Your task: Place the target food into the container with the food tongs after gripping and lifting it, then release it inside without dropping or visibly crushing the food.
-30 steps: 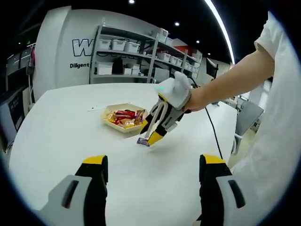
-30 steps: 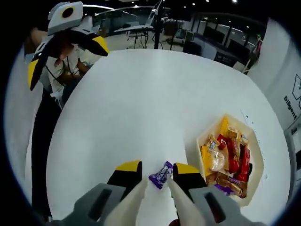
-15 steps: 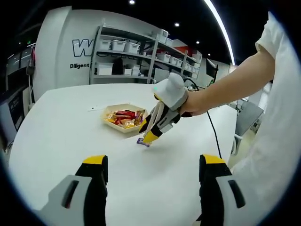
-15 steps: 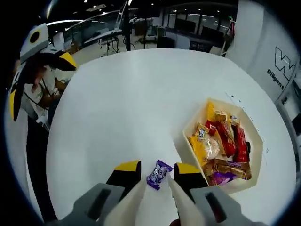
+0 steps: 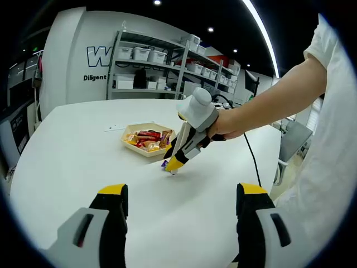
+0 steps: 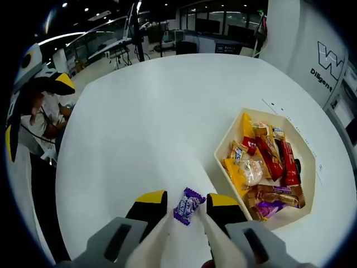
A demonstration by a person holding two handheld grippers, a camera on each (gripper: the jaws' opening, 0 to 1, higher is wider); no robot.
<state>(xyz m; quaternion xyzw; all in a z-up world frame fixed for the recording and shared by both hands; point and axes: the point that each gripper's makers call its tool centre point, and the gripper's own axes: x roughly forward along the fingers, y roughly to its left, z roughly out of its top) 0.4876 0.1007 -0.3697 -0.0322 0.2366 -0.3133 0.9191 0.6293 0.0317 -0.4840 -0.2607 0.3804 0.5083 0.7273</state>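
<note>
A small purple-wrapped candy (image 6: 188,206) sits between the yellow-tipped fingers of my right gripper (image 6: 187,200), which is shut on it. In the left gripper view that right gripper (image 5: 174,163), held by a person's hand, points down at the white table (image 5: 72,162) with the candy (image 5: 165,164) at its tip, just in front of the tray. The beige hexagonal tray (image 6: 221,146) holds several wrapped snacks, red, orange and purple, to the right of the candy. My left gripper (image 5: 182,192) hangs open over the near table; it also appears at upper left (image 6: 34,109).
Metal shelves with white bins (image 5: 150,61) stand behind the table. A black cable (image 5: 252,153) runs across the table's right side. A small paper slip (image 5: 114,128) lies left of the tray (image 5: 146,153). A person's arm (image 5: 273,95) reaches in from the right.
The right gripper has swung and tilted around the candy, bringing the tray more alongside in its view. The candy stays between its fingers. The left gripper has stayed still and open.
</note>
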